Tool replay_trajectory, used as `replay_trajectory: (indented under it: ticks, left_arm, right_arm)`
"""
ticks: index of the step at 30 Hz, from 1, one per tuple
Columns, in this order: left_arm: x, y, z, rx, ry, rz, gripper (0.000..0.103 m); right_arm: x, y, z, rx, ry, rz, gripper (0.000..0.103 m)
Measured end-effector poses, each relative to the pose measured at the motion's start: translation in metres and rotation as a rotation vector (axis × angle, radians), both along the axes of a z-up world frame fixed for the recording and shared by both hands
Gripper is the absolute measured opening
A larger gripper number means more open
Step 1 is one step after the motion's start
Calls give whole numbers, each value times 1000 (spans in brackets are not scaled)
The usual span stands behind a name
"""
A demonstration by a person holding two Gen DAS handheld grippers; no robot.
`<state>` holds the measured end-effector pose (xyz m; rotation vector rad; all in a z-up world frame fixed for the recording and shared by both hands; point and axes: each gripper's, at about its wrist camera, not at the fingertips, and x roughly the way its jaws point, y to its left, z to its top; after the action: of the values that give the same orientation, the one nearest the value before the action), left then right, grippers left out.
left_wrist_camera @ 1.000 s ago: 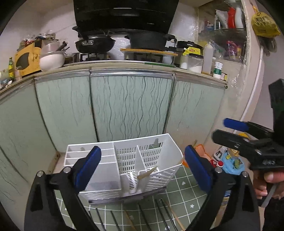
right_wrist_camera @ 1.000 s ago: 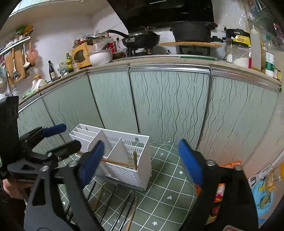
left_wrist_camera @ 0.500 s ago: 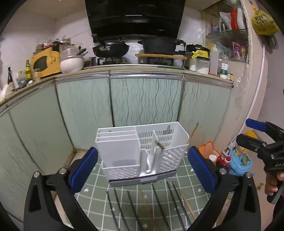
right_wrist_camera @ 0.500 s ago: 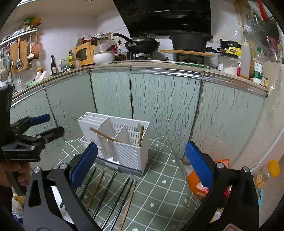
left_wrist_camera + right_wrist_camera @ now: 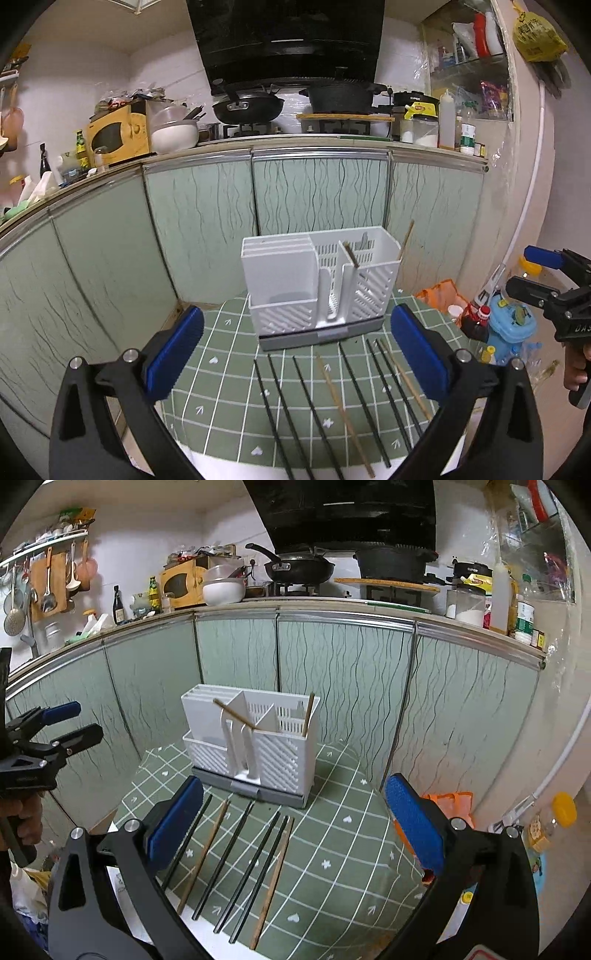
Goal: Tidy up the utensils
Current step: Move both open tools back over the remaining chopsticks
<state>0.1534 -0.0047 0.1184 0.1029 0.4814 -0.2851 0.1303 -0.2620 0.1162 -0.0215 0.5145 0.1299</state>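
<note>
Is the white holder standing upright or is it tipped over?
Upright. The white holder sits flat on its grey base on the green mat, open top facing up, two wooden chopsticks inside.

Utensil holder stands on the bench, toward its back edge, with the cabinet doors behind it. Loose chopsticks lie in a row on the bench in front of the holder, side by side. Two chopsticks are in the holder's right compartments, leaning; bottles sit right of the holder, off the bench.

Chopsticks lie before the caddy, cabinets behind.
</note>
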Motion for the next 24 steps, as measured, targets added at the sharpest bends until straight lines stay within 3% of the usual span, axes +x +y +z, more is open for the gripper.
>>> replay_trajectory:
  ticks: [10,24]
  left_arm:
    - [-12,25,-42,13,33,64,99]
    - [-28,53,-113,-90,81,176,99]
  right_arm:
    - [-14,-3,-42,-33,27,-41,95]
    - [-19,2,-123,-40,99,-100,95]
